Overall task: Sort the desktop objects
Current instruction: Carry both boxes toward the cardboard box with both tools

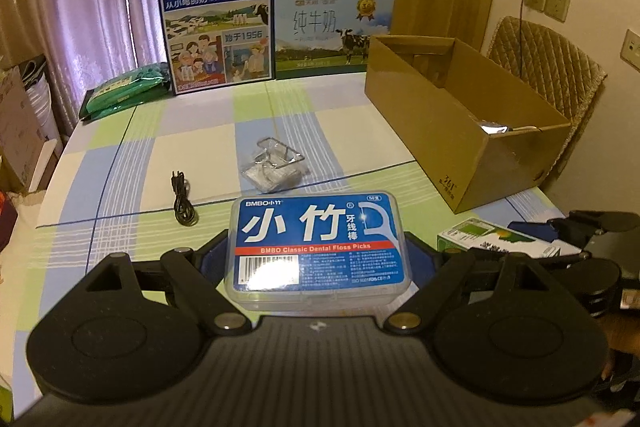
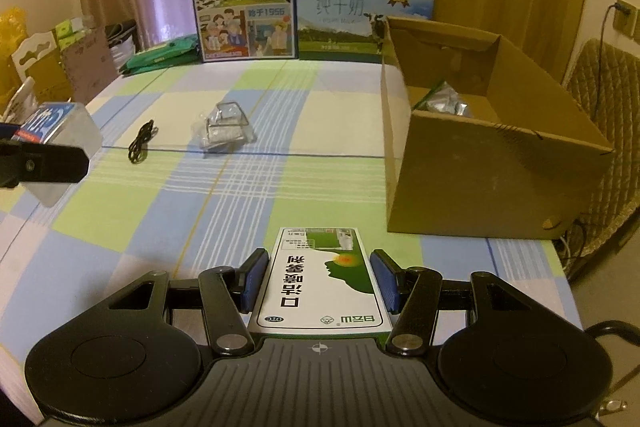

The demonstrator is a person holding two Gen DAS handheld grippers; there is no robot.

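Cardboard box (image 2: pixel 480 163) with silvery packets (image 2: pixel 446 103) inside, on checked tablecloth (image 2: pixel 224 195).

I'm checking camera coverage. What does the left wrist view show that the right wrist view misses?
Only the left: the floss box label head-on, held by the left gripper.
Only the right: foil packets inside the cardboard box, and the medicine box label between the right gripper fingers.
Both: black cable, milk cartons.
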